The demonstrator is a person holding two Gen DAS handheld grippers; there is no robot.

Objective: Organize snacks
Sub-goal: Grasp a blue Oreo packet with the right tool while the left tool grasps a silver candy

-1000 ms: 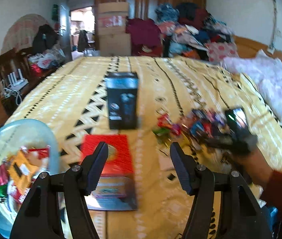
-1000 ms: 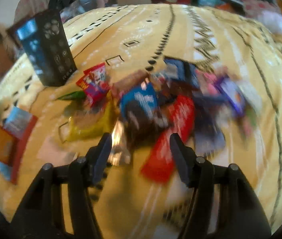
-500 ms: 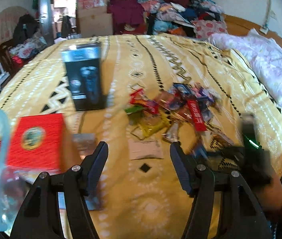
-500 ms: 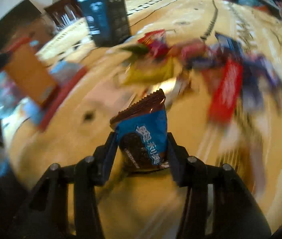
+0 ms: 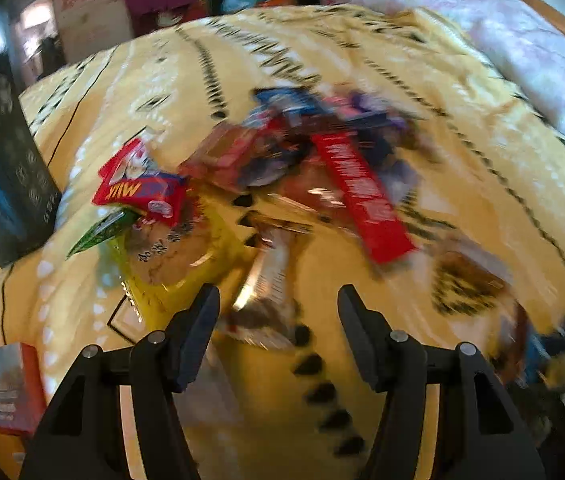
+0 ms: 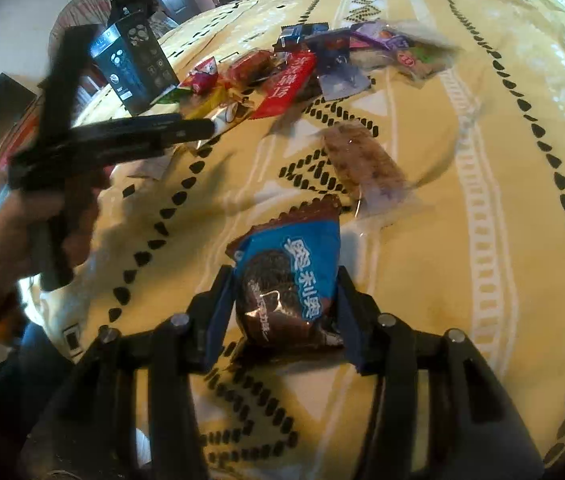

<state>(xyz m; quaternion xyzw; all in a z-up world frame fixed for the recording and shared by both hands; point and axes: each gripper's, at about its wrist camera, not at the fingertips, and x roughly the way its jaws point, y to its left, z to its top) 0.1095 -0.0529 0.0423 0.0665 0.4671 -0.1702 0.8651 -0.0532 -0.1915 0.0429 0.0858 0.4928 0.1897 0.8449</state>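
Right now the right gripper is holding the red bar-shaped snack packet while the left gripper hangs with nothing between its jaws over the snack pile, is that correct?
Not quite: the right gripper holds the blue and brown cookie packet, as the right wrist view shows. The red bar-shaped packet lies in the snack pile. The left gripper does have nothing between its closing jaws above that pile.

Near edge of the bed cover [image 6: 462, 264]: bare yellow cloth, free to pass.
Middle: snack pile [image 5: 302, 168] lies spread and overlapping, leaving little bare cloth between the packets.
Left of the pile: tall black box [image 6: 134, 64] stands upright, just beside the nearest packets.
Loose wrapped bar [image 6: 366, 168]: lies alone, apart from the pile, bare cloth around it.
Left side: left gripper [image 6: 202, 128] reaches over the pile's edge.
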